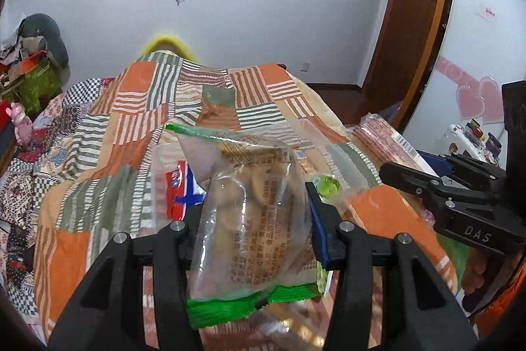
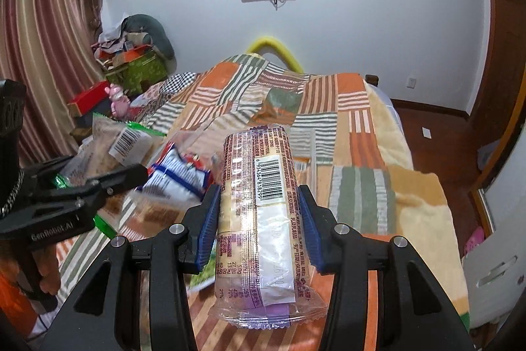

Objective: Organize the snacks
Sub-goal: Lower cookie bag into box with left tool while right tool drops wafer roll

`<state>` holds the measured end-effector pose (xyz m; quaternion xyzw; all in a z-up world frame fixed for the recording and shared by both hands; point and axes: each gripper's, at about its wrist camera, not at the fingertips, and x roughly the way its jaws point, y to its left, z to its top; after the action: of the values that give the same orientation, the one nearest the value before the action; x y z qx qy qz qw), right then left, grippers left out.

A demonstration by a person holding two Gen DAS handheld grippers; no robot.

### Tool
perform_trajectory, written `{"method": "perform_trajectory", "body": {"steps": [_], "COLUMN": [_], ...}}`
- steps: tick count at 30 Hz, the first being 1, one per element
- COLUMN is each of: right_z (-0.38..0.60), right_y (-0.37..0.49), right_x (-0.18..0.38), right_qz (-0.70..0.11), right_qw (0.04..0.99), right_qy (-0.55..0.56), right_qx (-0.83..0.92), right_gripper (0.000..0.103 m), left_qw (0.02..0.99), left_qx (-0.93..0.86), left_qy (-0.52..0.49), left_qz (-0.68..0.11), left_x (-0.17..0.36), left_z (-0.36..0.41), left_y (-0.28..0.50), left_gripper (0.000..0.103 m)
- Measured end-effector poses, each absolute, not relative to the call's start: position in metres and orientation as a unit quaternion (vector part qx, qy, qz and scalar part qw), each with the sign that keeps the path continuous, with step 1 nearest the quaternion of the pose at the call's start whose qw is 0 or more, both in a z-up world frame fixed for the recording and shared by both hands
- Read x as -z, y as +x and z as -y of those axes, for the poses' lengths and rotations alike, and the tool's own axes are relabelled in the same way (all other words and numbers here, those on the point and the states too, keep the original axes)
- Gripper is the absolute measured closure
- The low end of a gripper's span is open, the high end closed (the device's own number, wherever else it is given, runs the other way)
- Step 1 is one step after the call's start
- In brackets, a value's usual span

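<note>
Left wrist view: the left claw (image 1: 254, 229) is clamped on a clear snack bag with green seams (image 1: 250, 219), its blue pads pressing the bag's two sides. The bag runs lengthwise between the fingers, one green seam close to the camera, the other ahead of the fingertips and tilted. It holds pale brown pieces, with printed text facing up. Beyond the claw's left finger a red, white and blue packet (image 1: 179, 189) lies on the patchwork quilt (image 1: 131, 120) of the bed. Just past the right finger is a small green round thing (image 1: 329, 185) inside clear wrapping; what it is I cannot tell. To the right of the claw the right claw (image 1: 411, 176) reaches in from the edge, carrying a long pinkish wrapped roll (image 1: 384, 137) with a barcode.

Right wrist view: the right claw (image 2: 258, 216) grips a long roll of biscuits in clear purple-printed wrapping (image 2: 259, 219), the blue pads squeezing its middle. The roll lies along the fingers, barcode label up, its crimped end near the camera. To the left of this claw the left claw (image 2: 108, 180) holds the green-seamed bag (image 2: 108, 150), which shows a barcode sticker on this side. Between the two claws, lower down, a blue-and-white packet (image 2: 177, 173) rests on the quilt (image 2: 355, 127). Ahead of both claws, the bed stretches to a white wall (image 2: 361, 22).
</note>
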<state>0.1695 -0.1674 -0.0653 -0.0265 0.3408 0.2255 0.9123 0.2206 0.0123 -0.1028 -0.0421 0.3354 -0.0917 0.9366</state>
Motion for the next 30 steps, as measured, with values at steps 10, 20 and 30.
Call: {"method": "perform_trajectory", "body": {"steps": [10,20,30], "right_z": [0.149,0.139,0.137], "right_y": [0.214,0.248,0.256], "right_x": [0.081,0.105,0.113], "right_qz": [-0.351,-0.385,-0.411], "right_qw": [0.913,0.899,0.886], "right_qy": [-0.030,-0.036,-0.023], "right_qx": [-0.207,-0.204,-0.215], "right_gripper": [0.060,0.060,0.059], "left_qw": [0.931,0.921,0.919], "left_qx": [0.089,0.084,0.082], "left_qy": [-0.046,-0.053,-0.057], "left_qz": [-0.351,-0.377,-0.382], "left_x": [0.122,0.145,0.145], "left_z": [-0.010,-0.011,-0.015], "left_y": [0.277,0.316,0.319], "left_gripper": [0.055,0.055,0.050]}}
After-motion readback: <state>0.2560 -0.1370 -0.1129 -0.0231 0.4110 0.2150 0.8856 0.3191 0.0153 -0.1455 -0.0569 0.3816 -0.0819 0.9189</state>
